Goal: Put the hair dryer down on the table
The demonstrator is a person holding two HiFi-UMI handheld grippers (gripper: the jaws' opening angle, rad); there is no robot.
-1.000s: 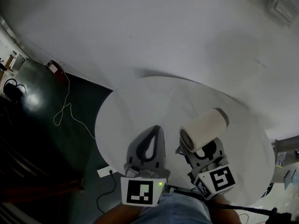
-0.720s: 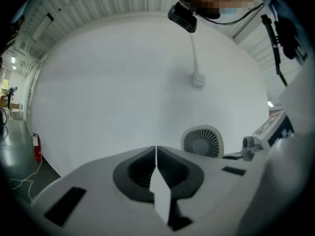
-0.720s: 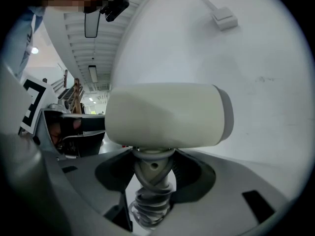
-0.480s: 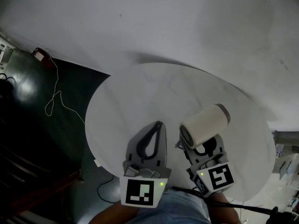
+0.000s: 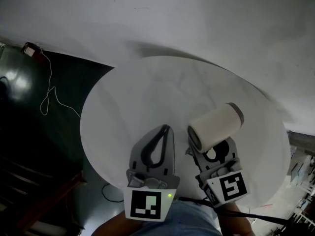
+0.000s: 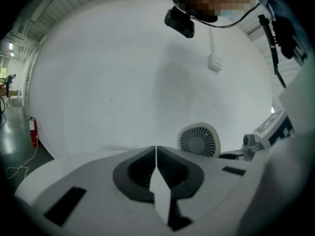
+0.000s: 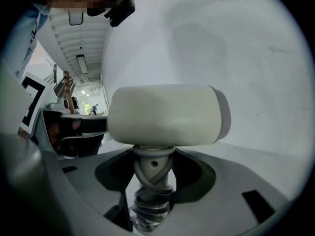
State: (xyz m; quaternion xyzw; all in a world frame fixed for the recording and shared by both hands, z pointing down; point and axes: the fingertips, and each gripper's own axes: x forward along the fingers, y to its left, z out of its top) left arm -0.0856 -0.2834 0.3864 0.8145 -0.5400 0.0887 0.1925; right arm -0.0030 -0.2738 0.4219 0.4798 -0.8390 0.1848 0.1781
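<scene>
A cream hair dryer [image 5: 215,127] with a grey nozzle ring is held above the round white table [image 5: 147,92], barrel lying across. My right gripper [image 5: 210,154] is shut on its handle, which has the grey cord wound around it [image 7: 150,200]. In the right gripper view the barrel [image 7: 162,114] sits just above the jaws. My left gripper [image 5: 166,129] hovers beside it on the left, shut with nothing in it; its jaws meet in the left gripper view [image 6: 156,154], where the dryer's rear grille [image 6: 198,140] shows to the right.
The table stands against a white wall. Dark floor lies to the left, with a white cable [image 5: 49,97] and a red fire extinguisher [image 5: 30,48]. A wall socket box [image 6: 213,63] is high on the wall.
The head view has drifted, so the table sits lower and further left in frame. Both grippers keep their places; the dryer stays in the right one.
</scene>
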